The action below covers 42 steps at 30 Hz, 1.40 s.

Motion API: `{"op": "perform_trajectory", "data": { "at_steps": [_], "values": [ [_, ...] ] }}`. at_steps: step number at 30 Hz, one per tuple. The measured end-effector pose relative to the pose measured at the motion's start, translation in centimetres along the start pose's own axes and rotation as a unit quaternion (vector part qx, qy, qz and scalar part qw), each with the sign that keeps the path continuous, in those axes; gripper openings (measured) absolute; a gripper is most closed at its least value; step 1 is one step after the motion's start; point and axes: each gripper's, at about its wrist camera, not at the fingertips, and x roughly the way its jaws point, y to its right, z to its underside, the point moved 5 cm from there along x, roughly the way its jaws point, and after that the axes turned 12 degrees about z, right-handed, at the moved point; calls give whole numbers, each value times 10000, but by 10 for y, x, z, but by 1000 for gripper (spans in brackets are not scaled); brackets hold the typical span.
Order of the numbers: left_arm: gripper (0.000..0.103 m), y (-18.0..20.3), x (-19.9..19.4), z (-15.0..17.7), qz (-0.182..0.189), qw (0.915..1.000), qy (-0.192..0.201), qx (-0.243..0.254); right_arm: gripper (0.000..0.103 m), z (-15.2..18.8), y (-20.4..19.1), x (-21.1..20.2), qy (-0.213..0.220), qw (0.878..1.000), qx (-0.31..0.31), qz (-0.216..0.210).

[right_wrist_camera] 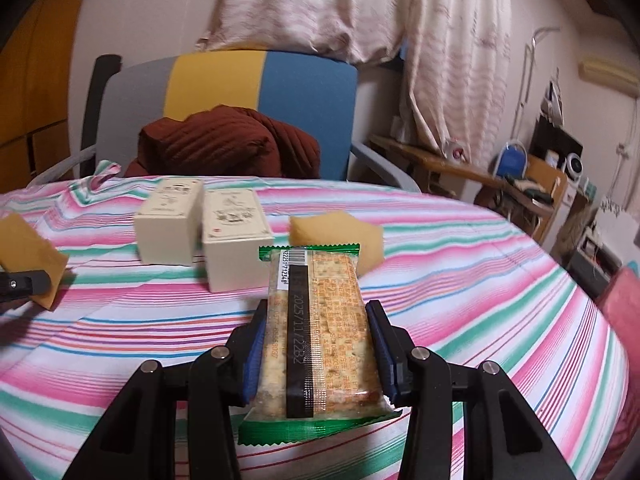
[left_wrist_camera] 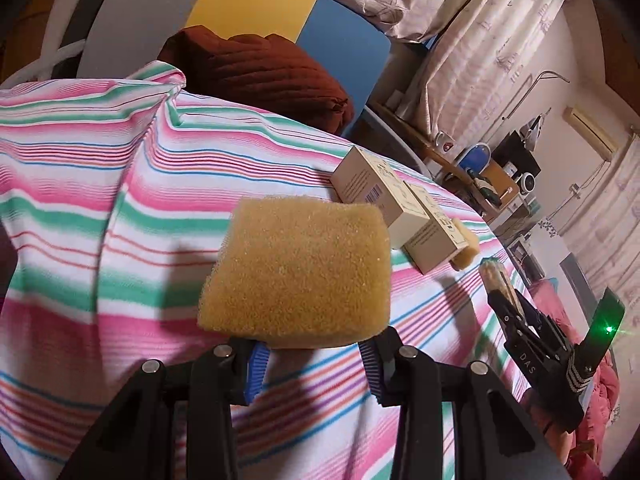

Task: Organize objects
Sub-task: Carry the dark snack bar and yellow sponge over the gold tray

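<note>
Risk entry: left gripper (left_wrist_camera: pixel 314 364) fingers pinch only the sponge (left_wrist_camera: pixel 296 268)'s near edge, right gripper (right_wrist_camera: pixel 316 352) fingers clamp the cracker packet (right_wrist_camera: pixel 316 320), both seemingly above mid-counter (right_wrist_camera: pixel 480 280); either may slip onto the boxes (right_wrist_camera: pixel 204 232).

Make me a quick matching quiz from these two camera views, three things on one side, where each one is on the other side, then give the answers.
Things:
1. held sponge
2. cracker packet
3. two cream boxes

Places:
A. between the right gripper's jaws
B. standing side by side on the striped cloth
C. between the left gripper's jaws

Pairs: 1-C, 2-A, 3-B
</note>
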Motion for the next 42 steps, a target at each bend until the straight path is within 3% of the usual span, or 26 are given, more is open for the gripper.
{"op": "perform_trajectory", "data": {
  "at_steps": [8,13,16,19,24,28,35,40,42],
  "values": [
    [40,4,-12,10,-29,9999,16,99,47,5,-24,-21,113,9988,-482,-63],
    [40,11,-29,22,-117,9997,-24,197,47,12,-50,-36,322,9935,-1090,-36],
    [40,20,-49,32,167,9998,26,117,47,18,-72,-44,505,9853,-1635,4],
    [40,40,-76,34,402,9983,182,373,47,24,-88,-48,630,9762,-2075,70],
    [40,59,-118,33,502,9951,361,778,47,25,-84,-51,594,9776,-2019,-64],
    [40,44,-152,35,365,9961,397,702,47,25,-87,-59,458,9780,-2024,-219],
    [40,-14,-207,37,-164,9989,421,74,47,11,-114,-115,505,9839,-1333,-1076],
    [40,-57,-239,54,-458,9973,412,-398,47,-8,-153,-171,865,9746,-1070,-1769],
    [40,-63,-254,62,-566,9967,443,-372,47,-14,-169,-191,962,9693,-959,-2051]
  ]
}}
